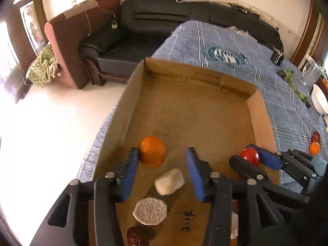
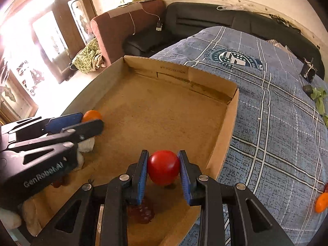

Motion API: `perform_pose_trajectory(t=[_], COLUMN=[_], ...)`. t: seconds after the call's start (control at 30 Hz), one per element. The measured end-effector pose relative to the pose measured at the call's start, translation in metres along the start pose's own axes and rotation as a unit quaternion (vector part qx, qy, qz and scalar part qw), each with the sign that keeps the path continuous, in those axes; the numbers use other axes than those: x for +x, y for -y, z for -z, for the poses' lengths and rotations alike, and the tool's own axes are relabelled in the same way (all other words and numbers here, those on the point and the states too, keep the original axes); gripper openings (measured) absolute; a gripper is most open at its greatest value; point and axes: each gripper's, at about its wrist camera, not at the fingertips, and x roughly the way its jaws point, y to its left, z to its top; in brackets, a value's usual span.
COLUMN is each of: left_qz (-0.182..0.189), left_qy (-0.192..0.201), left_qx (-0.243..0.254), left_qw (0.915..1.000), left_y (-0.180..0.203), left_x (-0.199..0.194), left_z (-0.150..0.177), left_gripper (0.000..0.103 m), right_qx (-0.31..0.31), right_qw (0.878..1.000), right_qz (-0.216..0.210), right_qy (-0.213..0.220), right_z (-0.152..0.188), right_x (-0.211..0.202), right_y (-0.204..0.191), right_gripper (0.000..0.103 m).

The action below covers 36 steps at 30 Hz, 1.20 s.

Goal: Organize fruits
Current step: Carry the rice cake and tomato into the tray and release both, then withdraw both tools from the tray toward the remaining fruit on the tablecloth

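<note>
The right gripper (image 2: pixel 163 170) is pinching a red tomato (image 2: pixel 163 167) between its blue pads (image 2: pixel 142 174), holding it just above the floor of a cardboard box (image 2: pixel 222 139) near the box's right wall. Below the tomato a dark red lumpy fruit (image 2: pixel 142 213) is lying on the cardboard.

The left gripper (image 1: pixel 162 170) is standing spread wide over the near left part of the same box, gripping nothing. An orange (image 1: pixel 152 151) is sitting by its left fingertip, touching or nearly touching the pad. Between the fingers a pale whitish chunk (image 1: pixel 169 181) is lying on the cardboard, and nearer the camera a flat, grainy grey disc (image 1: pixel 149 211) and a wrinkled dark red date-like fruit (image 1: pixel 136 238) are lying.

Handwriting in black marker on the box floor is reading roughly "2·1K" (image 1: pixel 187 220). Print on the far wall is starting with "WY" (image 2: pixel 172 70); the rest is too blurred to read. The left gripper's body is carrying the name "GenRobot.AI" (image 2: pixel 44 176).

The box is resting on a blue plaid blanket (image 2: pixel 276 123) bearing one round stars-and-stripes emblem (image 2: pixel 233 60). On the blanket to the right, one more orange (image 1: pixel 314 148) and a dark red fruit (image 1: pixel 315 137) are lying, well apart from the box.
</note>
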Motion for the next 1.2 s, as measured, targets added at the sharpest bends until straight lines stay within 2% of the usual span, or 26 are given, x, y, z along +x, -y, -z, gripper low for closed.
perform_pose_trajectory(t=[0.1, 0.23, 0.33, 0.47, 0.63, 0.7, 0.77, 0.93, 1.03, 1.2], left_qz=[0.017, 0.037, 0.049, 0.06, 0.08, 0.098, 0.115, 0.169, 0.199, 0.207], left_qy=[-0.017, -0.011, 0.008, 0.039, 0.091, 0.104, 0.111, 0.11, 0.1, 0.082], left_qx=[-0.016, -0.044, -0.061, -0.09, -0.113, -0.117, -0.116, -0.107, -0.084, -0.029], left_qw=[0.9996, 0.9983, 0.9969, 0.9934, 0.9861, 0.9829, 0.9803, 0.9735, 0.9713, 0.9745], left_y=[-0.006, -0.018, -0.023, -0.03, -0.025, -0.015, -0.002, 0.044, 0.081, 0.14], left_x=[0.006, 0.001, -0.012, -0.035, -0.075, -0.087, -0.095, -0.104, -0.105, -0.1], left_z=[0.0, 0.0, 0.002, 0.007, 0.021, 0.027, 0.034, 0.051, 0.059, 0.068], left_gripper=[0.05, 0.05, 0.05, 0.054, 0.063, 0.067, 0.069, 0.069, 0.069, 0.069], right_qx=[-0.009, -0.011, -0.004, 0.01, 0.056, 0.081, 0.11, 0.194, 0.23, 0.271], right_qw=[1.0, 1.0, 1.0, 0.998, 0.995, 0.992, 0.988, 0.973, 0.963, 0.946], right_qz=[0.004, -0.002, 0.0, 0.0, -0.011, -0.009, 0.002, 0.015, 0.03, 0.081], right_qy=[0.002, 0.008, 0.025, 0.058, 0.086, 0.098, 0.111, 0.128, 0.136, 0.159], right_z=[0.001, 0.001, -0.001, 0.001, 0.022, 0.037, 0.055, 0.098, 0.119, 0.155], right_x=[0.002, -0.002, -0.016, -0.046, -0.088, -0.104, -0.118, -0.148, -0.167, -0.201], right_y=[-0.003, -0.002, 0.002, 0.014, 0.044, 0.058, 0.076, 0.124, 0.15, 0.194], right_gripper=[0.033, 0.034, 0.037, 0.051, 0.055, 0.059, 0.067, 0.068, 0.068, 0.069])
